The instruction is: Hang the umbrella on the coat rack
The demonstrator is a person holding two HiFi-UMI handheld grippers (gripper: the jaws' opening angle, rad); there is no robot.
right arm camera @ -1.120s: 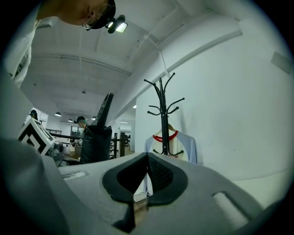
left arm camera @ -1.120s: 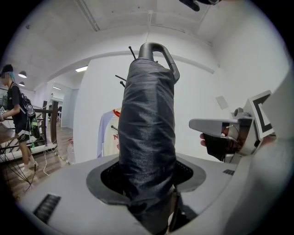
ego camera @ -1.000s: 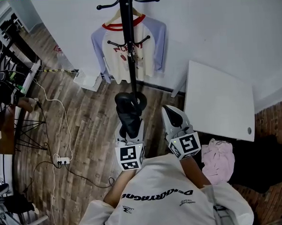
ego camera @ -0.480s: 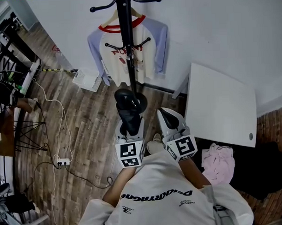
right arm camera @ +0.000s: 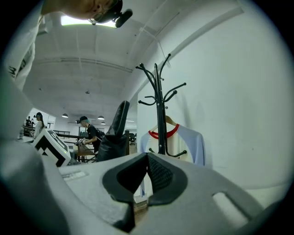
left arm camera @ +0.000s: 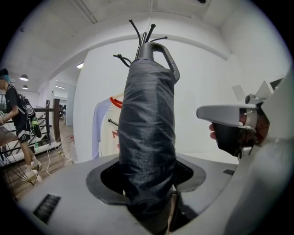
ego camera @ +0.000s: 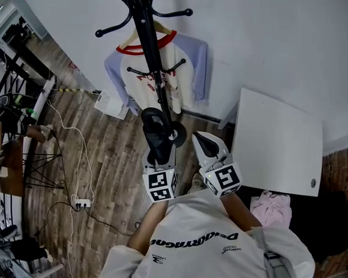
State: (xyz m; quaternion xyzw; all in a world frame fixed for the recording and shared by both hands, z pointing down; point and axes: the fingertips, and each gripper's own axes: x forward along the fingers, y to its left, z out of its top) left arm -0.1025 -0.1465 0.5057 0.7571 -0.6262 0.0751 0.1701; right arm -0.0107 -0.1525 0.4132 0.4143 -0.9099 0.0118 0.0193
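Observation:
A folded black umbrella stands upright between the jaws of my left gripper, which is shut on its lower part. In the left gripper view the umbrella fills the middle and its curved handle reaches up in front of the rack's hooks. The black coat rack stands just ahead against the white wall, with a red-collared shirt on a hanger behind the pole. My right gripper is shut and empty, to the right of the umbrella. It faces the coat rack.
A white table stands at the right, with a pink cloth on a dark heap beside it. A white box lies by the wall. Cables and a power strip cross the wood floor at left. A person stands far off.
Both grippers have moved forward toward the coat rack, the left one carrying the umbrella. The rack's pole and hooks now show nearer and larger in the head view.

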